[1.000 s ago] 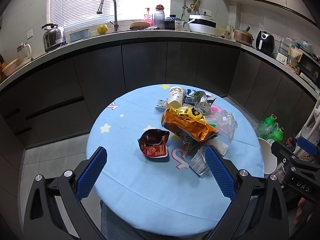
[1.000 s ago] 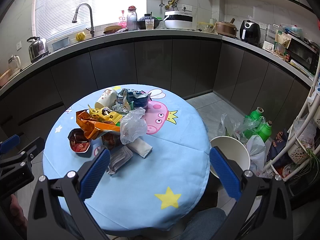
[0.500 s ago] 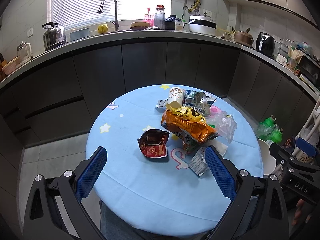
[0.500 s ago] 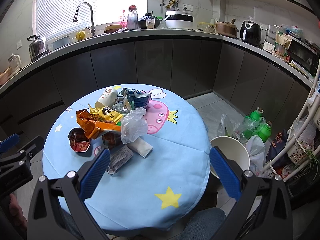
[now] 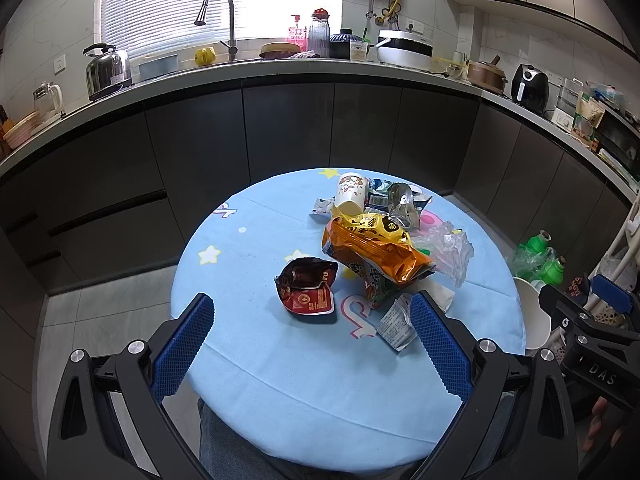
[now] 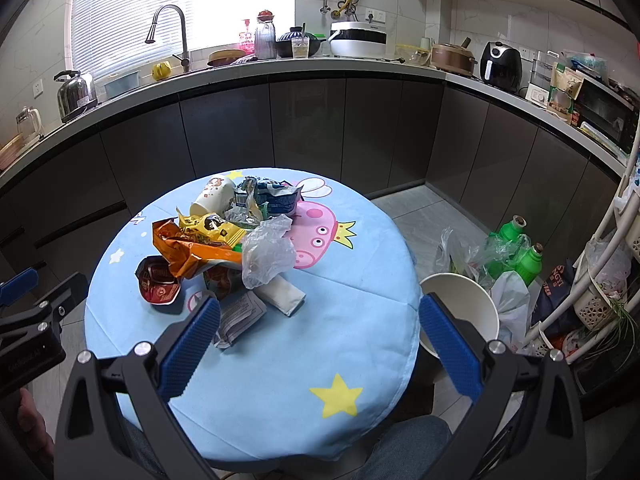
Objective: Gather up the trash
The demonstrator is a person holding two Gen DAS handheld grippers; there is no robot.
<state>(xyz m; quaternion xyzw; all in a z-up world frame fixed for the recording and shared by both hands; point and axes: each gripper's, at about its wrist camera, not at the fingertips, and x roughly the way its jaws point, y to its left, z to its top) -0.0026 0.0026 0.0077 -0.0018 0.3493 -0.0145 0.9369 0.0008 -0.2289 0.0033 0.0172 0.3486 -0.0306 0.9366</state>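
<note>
Trash (image 5: 376, 248) lies heaped on the round table (image 5: 280, 368), toward its far right portion in the left wrist view. Components: a red wrapper (image 5: 308, 290) set slightly apart on the left, an orange snack bag (image 5: 372, 254) over a yellow one, a paper cup (image 5: 350, 196) on its side, a crumpled clear plastic bag (image 6: 266, 250) and a folded white napkin (image 6: 282, 294). Left gripper (image 5: 310, 332): fingers spread wide, holding nothing, suspended over the near table edge. Right gripper (image 6: 320, 332): likewise spread and unloaded (its left pad overlaps a printed paper slip (image 6: 240, 318) in view). A white bin (image 6: 460, 304) stands on the floor beside the table.
</note>
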